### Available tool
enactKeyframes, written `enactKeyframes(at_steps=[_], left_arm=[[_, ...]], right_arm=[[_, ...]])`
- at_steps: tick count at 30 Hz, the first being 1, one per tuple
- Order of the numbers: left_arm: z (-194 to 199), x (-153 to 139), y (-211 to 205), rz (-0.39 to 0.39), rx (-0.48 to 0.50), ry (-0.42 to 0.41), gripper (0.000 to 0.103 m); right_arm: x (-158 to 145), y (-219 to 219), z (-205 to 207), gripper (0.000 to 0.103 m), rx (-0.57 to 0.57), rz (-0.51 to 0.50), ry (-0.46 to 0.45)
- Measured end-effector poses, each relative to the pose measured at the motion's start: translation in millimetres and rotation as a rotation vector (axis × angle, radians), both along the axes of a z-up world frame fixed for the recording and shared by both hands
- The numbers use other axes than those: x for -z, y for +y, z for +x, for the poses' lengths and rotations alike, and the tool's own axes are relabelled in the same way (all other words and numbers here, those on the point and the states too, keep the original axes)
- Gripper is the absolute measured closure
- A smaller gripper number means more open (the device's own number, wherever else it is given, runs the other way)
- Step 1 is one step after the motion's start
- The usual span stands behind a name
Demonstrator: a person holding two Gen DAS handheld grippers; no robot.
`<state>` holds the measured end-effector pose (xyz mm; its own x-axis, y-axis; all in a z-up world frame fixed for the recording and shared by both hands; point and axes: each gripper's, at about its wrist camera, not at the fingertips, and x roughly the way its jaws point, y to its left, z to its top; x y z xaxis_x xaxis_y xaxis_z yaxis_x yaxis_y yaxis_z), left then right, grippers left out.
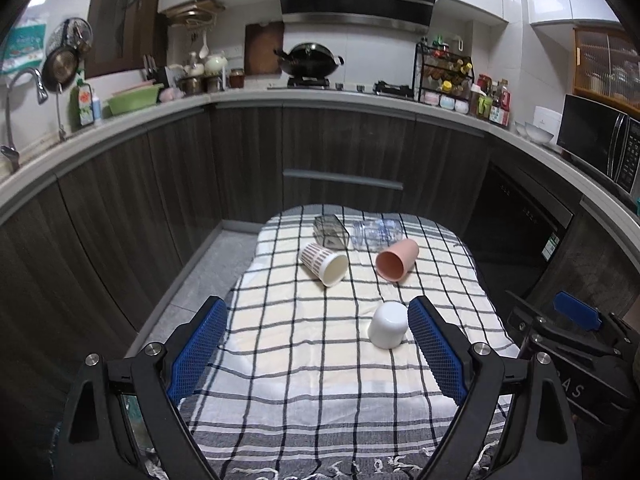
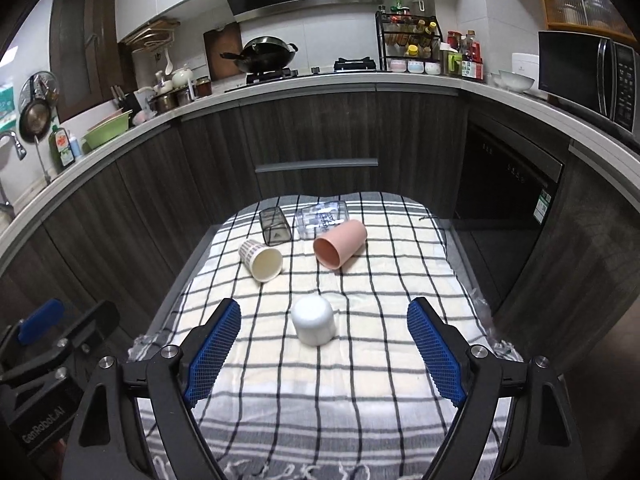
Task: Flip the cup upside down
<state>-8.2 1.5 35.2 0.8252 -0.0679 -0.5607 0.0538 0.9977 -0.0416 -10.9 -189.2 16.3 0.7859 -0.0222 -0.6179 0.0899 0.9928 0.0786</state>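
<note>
A white cup (image 1: 387, 325) stands upside down on the checked cloth (image 1: 304, 360); it also shows in the right wrist view (image 2: 313, 319). Behind it a pink cup (image 1: 396, 260) (image 2: 339, 244) and a white patterned cup (image 1: 323, 263) (image 2: 261, 258) lie on their sides, mouths toward me. A dark clear cup (image 1: 330, 232) (image 2: 274, 225) and a clear printed cup (image 1: 375, 233) (image 2: 321, 220) lie further back. My left gripper (image 1: 318, 320) is open and empty, the white cup just inside its right finger. My right gripper (image 2: 324, 322) is open and empty, the white cup between its fingers but apart from them.
The cloth (image 2: 360, 380) covers a small table in a kitchen. Dark cabinets (image 1: 344, 144) and a counter ring it, with a wok (image 1: 310, 60), spice rack (image 1: 444, 76) and microwave (image 1: 600, 144). The right gripper's body (image 1: 576, 332) shows at the right of the left wrist view.
</note>
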Motion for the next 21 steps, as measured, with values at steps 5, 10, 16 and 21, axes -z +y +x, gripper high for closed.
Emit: enactKeyframes(at_steps=[5,10,16,21], left_arm=[[-14,-8,3,0.008,-0.023,-0.049,0.010],[-25,-13,4,0.011,-0.022,-0.093,0.010],[-30,-22,3,0.017,-0.017,-0.125,0.009],[-32,-25,1,0.022,-0.013,-0.138,0.009]], right_arm=[[-8,4,-19,0.018,0.002,-0.016,-0.029],[-18,6,-36,0.018,0.018,-0.037,-0.084],[-30,7,-45,0.016,0.029,-0.050,-0.136],[-34,6,-46,0.016,0.030,-0.049,-0.146]])
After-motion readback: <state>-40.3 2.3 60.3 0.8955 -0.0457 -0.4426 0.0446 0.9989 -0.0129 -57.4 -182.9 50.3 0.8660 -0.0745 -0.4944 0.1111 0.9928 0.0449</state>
